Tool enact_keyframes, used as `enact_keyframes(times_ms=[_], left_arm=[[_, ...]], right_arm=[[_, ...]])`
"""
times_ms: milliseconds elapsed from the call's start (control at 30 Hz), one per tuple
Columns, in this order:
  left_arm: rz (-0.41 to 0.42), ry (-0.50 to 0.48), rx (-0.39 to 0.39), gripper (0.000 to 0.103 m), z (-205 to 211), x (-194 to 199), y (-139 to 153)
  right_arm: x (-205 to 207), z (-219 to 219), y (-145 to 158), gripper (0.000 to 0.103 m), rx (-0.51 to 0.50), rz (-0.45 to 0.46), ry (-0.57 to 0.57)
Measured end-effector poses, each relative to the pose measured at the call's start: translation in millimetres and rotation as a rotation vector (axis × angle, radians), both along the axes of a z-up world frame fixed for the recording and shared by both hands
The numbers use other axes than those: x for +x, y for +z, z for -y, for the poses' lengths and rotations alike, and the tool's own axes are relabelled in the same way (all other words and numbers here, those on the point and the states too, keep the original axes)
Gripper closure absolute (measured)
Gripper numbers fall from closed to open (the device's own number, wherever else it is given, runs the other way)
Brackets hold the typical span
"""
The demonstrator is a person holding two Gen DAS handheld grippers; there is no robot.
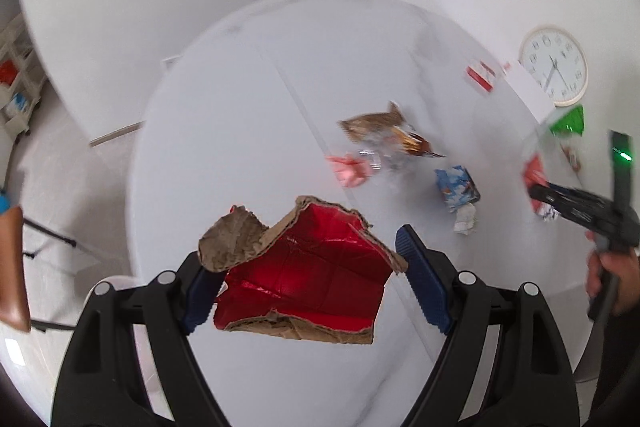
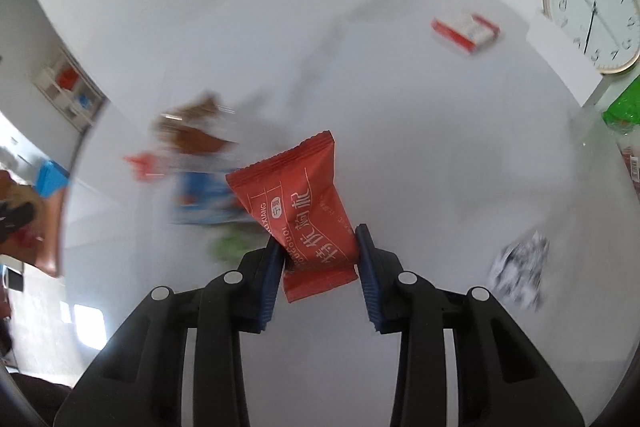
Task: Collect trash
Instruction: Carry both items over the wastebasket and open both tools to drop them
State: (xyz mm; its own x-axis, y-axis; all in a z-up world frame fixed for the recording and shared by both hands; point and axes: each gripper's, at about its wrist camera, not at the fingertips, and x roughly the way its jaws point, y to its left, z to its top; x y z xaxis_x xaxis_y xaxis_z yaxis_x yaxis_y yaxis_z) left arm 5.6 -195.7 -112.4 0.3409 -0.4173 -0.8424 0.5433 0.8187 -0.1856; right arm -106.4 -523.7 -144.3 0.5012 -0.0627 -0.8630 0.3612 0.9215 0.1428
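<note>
In the left wrist view my left gripper (image 1: pixel 304 255) stands wide, shut on a torn piece of cardboard (image 1: pixel 316 275), red inside and brown at the edges, lifted above the white round table (image 1: pixel 224 155). In the right wrist view my right gripper (image 2: pixel 318 237) is shut on a red snack packet (image 2: pixel 304 211) with white lettering, its blue pads (image 2: pixel 366 259) pressing on both sides. The left view also shows the right gripper (image 1: pixel 538 191) at the far right with the red packet (image 1: pixel 534 173) in it, and a hand (image 1: pixel 608 275) behind.
Loose on the table lie a brown foil wrapper (image 1: pixel 384 131), a pink wrapper (image 1: pixel 350 169), a blue-white carton (image 1: pixel 458 187), crumpled white paper (image 1: pixel 466 221) and a red-white box (image 2: pixel 466 31). A clock (image 2: pixel 592 11) and a green bag (image 1: pixel 568 121) stand at the far right edge.
</note>
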Motion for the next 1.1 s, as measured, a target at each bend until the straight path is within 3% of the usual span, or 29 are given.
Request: enact_keyframes(times_ms=[233, 467, 667, 833, 967, 1100], left_arm=[[0.017, 0.165, 0.024, 0.025, -114, 5, 9], [-0.021, 0.242, 0.107, 0.025, -205, 23, -29], [-0.141, 0.306, 0.163, 0.022, -256, 53, -92], [-0.273, 0.346, 0.159, 0.012, -284, 69, -131], [-0.302, 0.340, 0.168, 0.008, -290, 71, -145], [-0.297, 0.363, 0.152, 0.008, -303, 68, -139]], right_arm=[[3, -137, 53, 0.067, 0.148, 0.183, 0.133], [39, -250, 61, 0.067, 0.247, 0.192, 0.295], [69, -310, 63, 0.067, 0.216, 0.143, 0.378], [82, -340, 61, 0.066, 0.204, 0.111, 0.387], [80, -356, 57, 0.066, 0.198, 0.087, 0.392], [82, -366, 53, 0.065, 0.195, 0.068, 0.398]])
